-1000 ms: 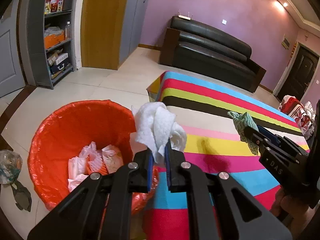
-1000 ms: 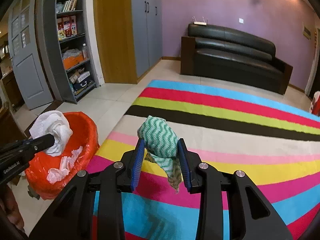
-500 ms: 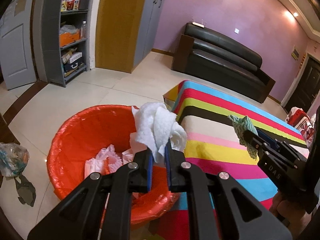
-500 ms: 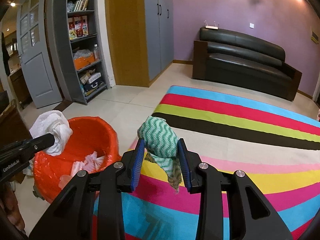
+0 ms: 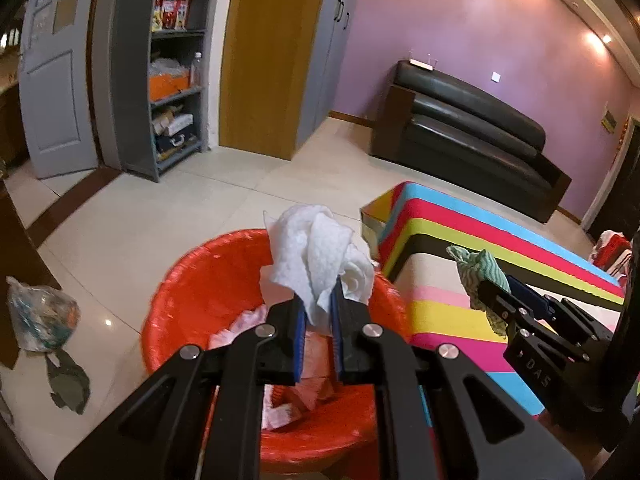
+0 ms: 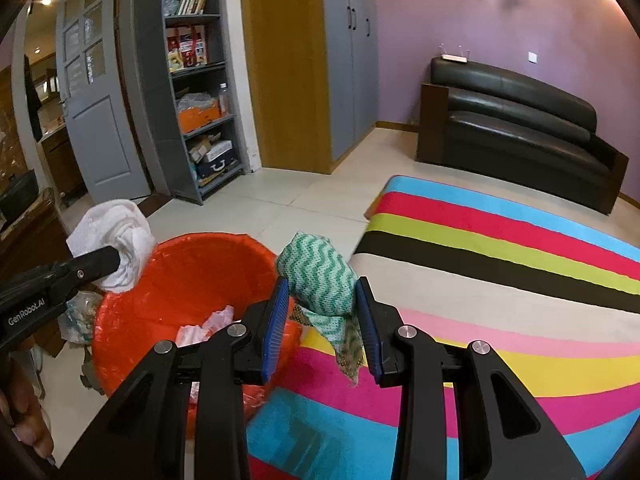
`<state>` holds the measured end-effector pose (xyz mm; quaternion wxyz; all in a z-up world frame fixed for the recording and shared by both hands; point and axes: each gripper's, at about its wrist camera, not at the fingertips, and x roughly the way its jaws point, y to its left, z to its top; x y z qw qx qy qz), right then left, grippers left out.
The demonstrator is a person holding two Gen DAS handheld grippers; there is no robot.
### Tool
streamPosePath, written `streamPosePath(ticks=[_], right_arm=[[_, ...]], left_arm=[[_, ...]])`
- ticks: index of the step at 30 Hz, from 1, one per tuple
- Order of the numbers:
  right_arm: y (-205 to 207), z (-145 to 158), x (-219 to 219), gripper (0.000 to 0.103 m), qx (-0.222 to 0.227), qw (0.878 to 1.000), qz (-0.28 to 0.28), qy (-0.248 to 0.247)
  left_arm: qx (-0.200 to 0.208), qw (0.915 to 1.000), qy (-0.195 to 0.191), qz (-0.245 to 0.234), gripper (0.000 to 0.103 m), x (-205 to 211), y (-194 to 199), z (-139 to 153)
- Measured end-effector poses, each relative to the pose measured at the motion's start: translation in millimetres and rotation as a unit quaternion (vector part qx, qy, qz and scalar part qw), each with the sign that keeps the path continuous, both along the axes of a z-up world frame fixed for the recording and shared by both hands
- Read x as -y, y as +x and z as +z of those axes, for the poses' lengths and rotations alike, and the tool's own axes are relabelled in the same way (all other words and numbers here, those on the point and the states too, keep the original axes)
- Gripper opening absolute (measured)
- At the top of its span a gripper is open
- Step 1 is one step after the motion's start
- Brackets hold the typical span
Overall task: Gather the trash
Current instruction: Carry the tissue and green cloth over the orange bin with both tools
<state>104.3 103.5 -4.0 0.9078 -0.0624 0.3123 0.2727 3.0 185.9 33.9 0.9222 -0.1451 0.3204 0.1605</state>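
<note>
My left gripper is shut on a crumpled white paper towel and holds it above the orange-lined trash bin; the towel also shows in the right wrist view. My right gripper is shut on a green-and-white zigzag cloth, just right of the bin; this cloth shows in the left wrist view. The bin holds several white and pink paper scraps.
A striped multicolour rug covers the floor to the right. A black sofa stands against the purple wall. A grey shelf unit and door are at the left. A clear plastic bag lies on the tiles left of the bin.
Both grippers have moved left toward the bin, each still holding its item. The bin now lies under the left gripper and closer to the right one.
</note>
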Motion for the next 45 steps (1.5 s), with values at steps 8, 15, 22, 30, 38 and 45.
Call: streamPosePath(ticks=[8, 15, 22, 30, 38, 45], right_arm=[[-11.4, -5.4, -25.6, 0.033, 0.003, 1.0, 0.03, -0.004], [-17.9, -11.7, -43.4, 0.033, -0.005, 0.999, 0.051, -0.006], [-22.9, -19.7, -64.0, 0.034, -0.013, 0.997, 0.07, -0.012], [-22.6, -23.3, -77.4, 0.033, -0.026, 0.996, 0.085, -0.011], [-23.0, -28.2, -81.5, 0.034, -0.036, 0.994, 0.098, -0.013], [-23.1, -29.1, -85.8, 0.034, -0.04, 0.993, 0.112, -0.008]], left_arm=[[-0.005, 0.9998, 0.002, 0.021, 0.011, -14.4, -11.5, -3.0], [-0.005, 0.9995, 0.001, 0.031, 0.012, -25.5, -18.2, -2.2], [-0.006, 0.9992, 0.0, 0.039, 0.014, -28.2, -22.2, -2.1], [-0.012, 0.9987, -0.003, 0.049, 0.014, -35.7, -22.8, -4.4], [-0.011, 0.9984, -0.009, 0.055, 0.014, -37.3, -24.5, -3.5], [-0.01, 0.9981, -0.009, 0.059, 0.014, -37.9, -26.2, -3.2]])
